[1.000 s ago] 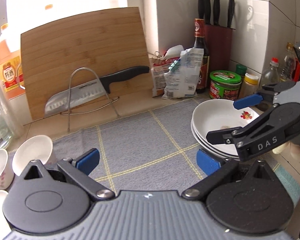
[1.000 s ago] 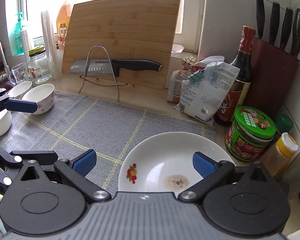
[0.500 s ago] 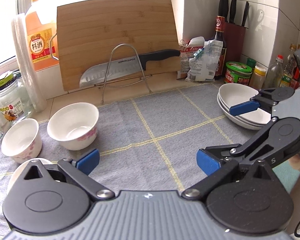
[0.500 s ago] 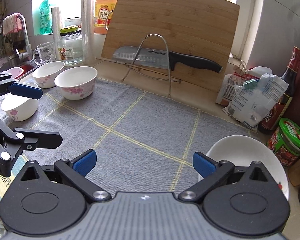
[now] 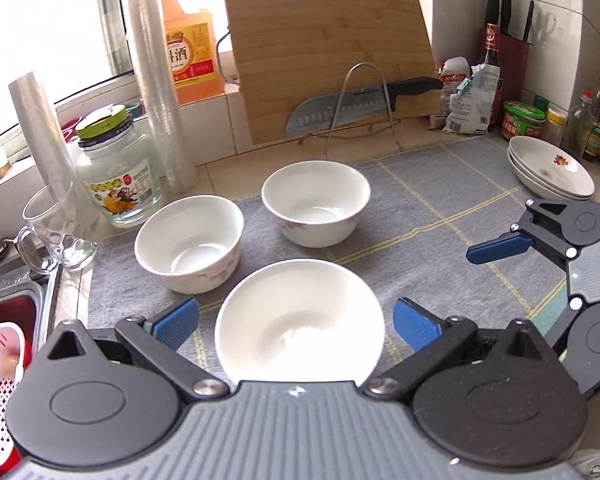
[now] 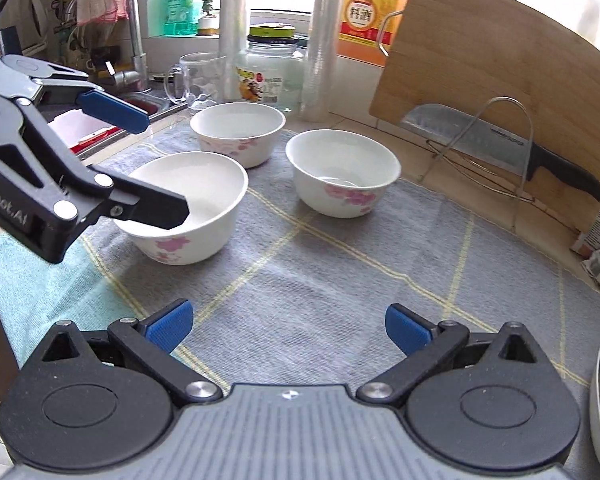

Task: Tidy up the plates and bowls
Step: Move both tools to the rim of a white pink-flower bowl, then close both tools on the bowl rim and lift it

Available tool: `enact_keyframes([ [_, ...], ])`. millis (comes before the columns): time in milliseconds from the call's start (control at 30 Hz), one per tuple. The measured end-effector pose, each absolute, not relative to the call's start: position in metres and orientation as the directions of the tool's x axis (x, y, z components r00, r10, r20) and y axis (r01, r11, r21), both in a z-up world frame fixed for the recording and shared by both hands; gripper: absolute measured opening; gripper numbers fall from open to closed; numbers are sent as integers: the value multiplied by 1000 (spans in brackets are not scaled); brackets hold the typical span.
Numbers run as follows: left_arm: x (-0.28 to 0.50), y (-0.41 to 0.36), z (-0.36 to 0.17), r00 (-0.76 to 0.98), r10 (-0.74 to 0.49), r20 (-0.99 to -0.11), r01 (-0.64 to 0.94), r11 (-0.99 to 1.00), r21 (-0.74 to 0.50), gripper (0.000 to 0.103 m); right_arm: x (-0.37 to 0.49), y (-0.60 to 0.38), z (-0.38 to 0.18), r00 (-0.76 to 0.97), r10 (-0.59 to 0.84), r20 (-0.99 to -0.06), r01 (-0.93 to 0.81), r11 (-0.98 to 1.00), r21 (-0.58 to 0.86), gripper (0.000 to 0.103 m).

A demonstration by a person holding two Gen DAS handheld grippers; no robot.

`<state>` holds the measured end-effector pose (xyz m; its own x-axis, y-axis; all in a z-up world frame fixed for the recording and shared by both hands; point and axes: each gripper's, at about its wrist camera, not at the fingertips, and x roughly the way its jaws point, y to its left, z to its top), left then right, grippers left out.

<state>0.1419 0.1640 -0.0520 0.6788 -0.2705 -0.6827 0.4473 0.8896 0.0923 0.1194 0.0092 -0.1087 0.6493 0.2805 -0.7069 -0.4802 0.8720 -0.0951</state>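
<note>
- The left tongs (image 5: 296, 322) are being held wide open with nothing gripped, the blue pads (image 5: 176, 318) standing on either side of the nearest bowl (image 5: 300, 324) without visibly touching it.
- The right tongs (image 6: 288, 328) are likewise being held wide open and empty over bare grey cloth (image 6: 340, 272).
- Two more bowls (image 5: 190, 242) (image 5: 316, 202) are being shown just beyond the nearest one, close together on the cloth.
- A stack of plates (image 5: 552, 166) is being seen at the far right of the cloth, well apart from the bowls.
- The back of the counter is being taken up by a glass jar (image 5: 118, 178), a glass mug (image 5: 58, 224), a cutting board (image 5: 328, 60) and a knife (image 5: 360, 106) on a wire rack; nothing is lying between either pair of tongs and the bowls.
- Compared with the frames before, the left tongs are being seen much nearer the bowls, with the nearest bowl now between the pads where only cloth was showing.
- The right tongs are being seen swung away from the plates, whose edge is now being shown only at the right border of that view, and turned toward the bowls, which lie ahead and to the left.
</note>
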Motion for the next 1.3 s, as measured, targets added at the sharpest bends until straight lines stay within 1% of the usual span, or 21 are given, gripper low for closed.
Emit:
enact_keyframes([
  [167,163,189,-64,649,-246,-720,433,897,84,102,122,45,-115,635,311,-707,-526,845,-100,103],
  [333,180,197,-77,609,-253,-751,449,891,63,100,131,71,-120,640,321,-698,-546,830,-118,103],
  [400,183,197,-80,592,-269,-760,463,885,48,92,133,78,-122,641,325,-695,-554,823,-126,103],
  [467,187,197,-82,565,-297,-770,486,874,20,87,135,82,-122,642,325,-695,-557,820,-132,103],
  [600,193,194,-83,521,-339,-783,530,848,-14,86,138,84,-124,644,317,-696,-558,817,-144,103],
  [633,195,193,-82,510,-347,-787,540,841,-22,84,138,84,-124,645,317,-696,-558,817,-146,103],
  [667,197,192,-82,494,-356,-793,547,836,-35,80,138,84,-124,645,318,-695,-560,815,-147,103],
  [733,203,191,-84,462,-366,-808,554,831,-60,77,138,83,-125,646,319,-693,-563,813,-151,102],
  [800,207,191,-85,435,-374,-819,563,823,-78,73,138,84,-125,643,323,-694,-570,807,-152,98],
  [967,209,186,-84,408,-379,-830,600,797,-69,69,138,86,-126,640,327,-695,-579,800,-158,93],
  [1133,211,182,-84,393,-385,-835,620,781,-68,66,138,87,-125,637,338,-693,-588,794,-153,90],
  [1200,211,181,-84,387,-386,-837,628,775,-68,62,137,88,-124,637,339,-692,-593,790,-159,88],
  [1300,212,181,-83,380,-392,-838,636,769,-71,61,137,89,-124,638,340,-691,-593,789,-160,88],
])
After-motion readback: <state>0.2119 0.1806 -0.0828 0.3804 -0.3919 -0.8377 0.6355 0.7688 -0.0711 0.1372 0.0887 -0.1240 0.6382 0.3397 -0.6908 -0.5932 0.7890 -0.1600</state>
